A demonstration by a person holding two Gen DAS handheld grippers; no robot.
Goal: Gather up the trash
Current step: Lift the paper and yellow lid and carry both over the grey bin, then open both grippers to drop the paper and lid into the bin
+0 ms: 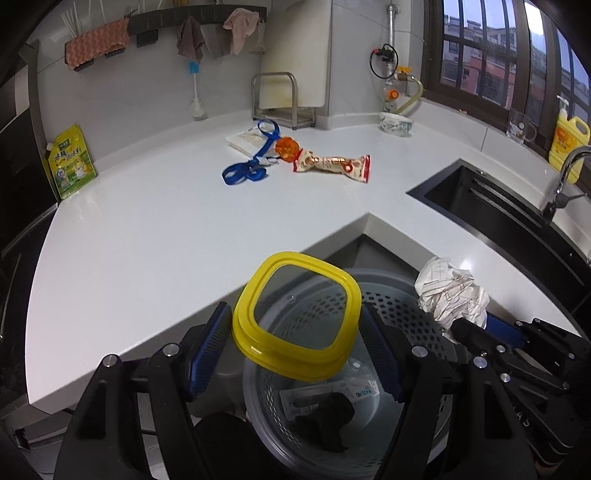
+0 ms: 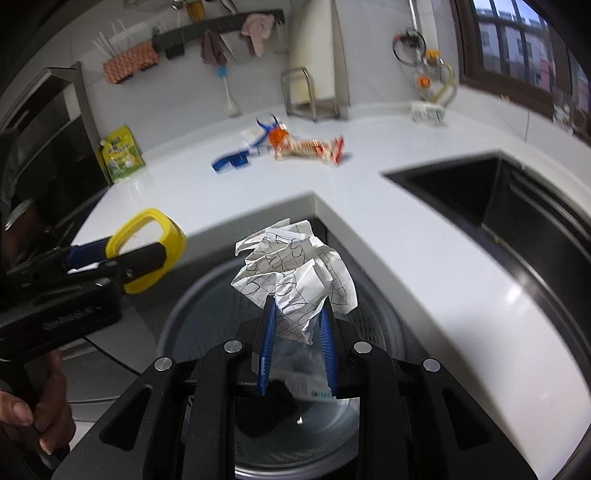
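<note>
Left gripper (image 1: pixel 295 332), jaws spread wide and clamped on either side of a yellow-rimmed lid (image 1: pixel 296 315) with a clear centre, held tilted above a grey perforated bin (image 1: pixel 402 314) standing on the floor in the inner corner of an L-shaped white counter (image 1: pixel 147 229). Inside the bin, a dark crumpled lump (image 1: pixel 328 413) and a pale printed wrapper (image 1: pixel 332 393). Seen from the right wrist, a hand (image 2: pixel 33 410) wrapped around the left gripper's handle at near left.

Just right of the lid, right gripper (image 2: pixel 298 325), jaws narrow and pinched on a crumpled ball of grid-lined paper (image 2: pixel 295 269), also held over the bin's mouth.

Far across the counter, from left to right: a green-and-yellow pouch (image 1: pixel 70 162) leaning at the wall, a blue strap (image 1: pixel 251 162) looped beside a flat packet (image 1: pixel 245 140), an orange ball (image 1: pixel 287 148) touching one end of a red-and-gold snack wrapper (image 1: pixel 332 164), then a patterned bowl (image 1: pixel 396 123) near the window corner. At far right, a black sink (image 1: pixel 491 206) set into the counter, with a faucet (image 1: pixel 565 177) and a yellow detergent bottle (image 1: pixel 569 140) behind it. Cloths and a brush hanging from a wall rail (image 1: pixel 199 14) above.
</note>
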